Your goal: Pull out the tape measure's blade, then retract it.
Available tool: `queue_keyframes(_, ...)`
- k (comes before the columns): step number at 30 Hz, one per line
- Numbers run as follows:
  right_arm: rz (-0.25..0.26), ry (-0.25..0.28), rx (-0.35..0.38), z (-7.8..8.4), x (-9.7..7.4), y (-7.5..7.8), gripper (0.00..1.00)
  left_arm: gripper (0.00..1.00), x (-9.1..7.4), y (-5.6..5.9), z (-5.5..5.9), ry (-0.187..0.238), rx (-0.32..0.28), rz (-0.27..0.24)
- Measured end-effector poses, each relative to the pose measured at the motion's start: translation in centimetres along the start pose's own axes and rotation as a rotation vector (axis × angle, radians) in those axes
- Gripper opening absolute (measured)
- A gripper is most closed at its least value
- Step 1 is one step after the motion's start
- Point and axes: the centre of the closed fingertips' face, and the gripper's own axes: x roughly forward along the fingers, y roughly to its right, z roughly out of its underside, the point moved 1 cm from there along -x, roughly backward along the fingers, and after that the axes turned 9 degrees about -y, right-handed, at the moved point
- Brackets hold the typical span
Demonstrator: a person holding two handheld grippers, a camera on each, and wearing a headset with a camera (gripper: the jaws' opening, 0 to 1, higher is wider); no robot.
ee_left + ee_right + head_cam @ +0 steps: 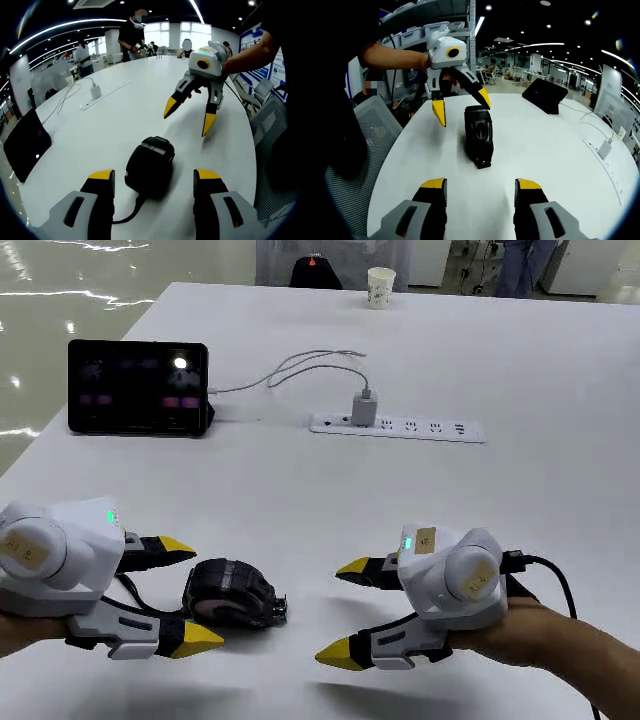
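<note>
A black tape measure [232, 592] lies on the white table [300, 490], its blade tip facing right. My left gripper [195, 592] is open, its yellow-tipped jaws on either side of the case's left end without closing on it. In the left gripper view the tape measure [149, 165] lies just ahead of the open left gripper [154, 176]. My right gripper [345, 610] is open a short way to the right of the case, pointing at it. In the right gripper view the tape measure [479, 134] lies ahead of the right gripper [481, 185], with the left gripper [462, 107] beyond it.
A black tablet [138, 388] stands at the back left. A white power strip [400, 427] with a charger and cable lies mid-table. A paper cup [381, 286] stands at the far edge. People stand in the room behind.
</note>
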Motion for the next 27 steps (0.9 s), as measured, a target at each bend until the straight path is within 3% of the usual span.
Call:
queue_keyframes(10, -0.024, 0.009, -0.062, -1.2, 1.4, 0.3, 0.38, 0.46, 0.3, -0.5, -0.1, -0.042, 0.055, 0.029)
queue_keyframes(27, -0.069, -0.022, -0.15, -2.0, 4.1, 0.7, 0.2, 0.31, 0.9, -0.8, 0.4, -0.12, 0.136, 0.074)
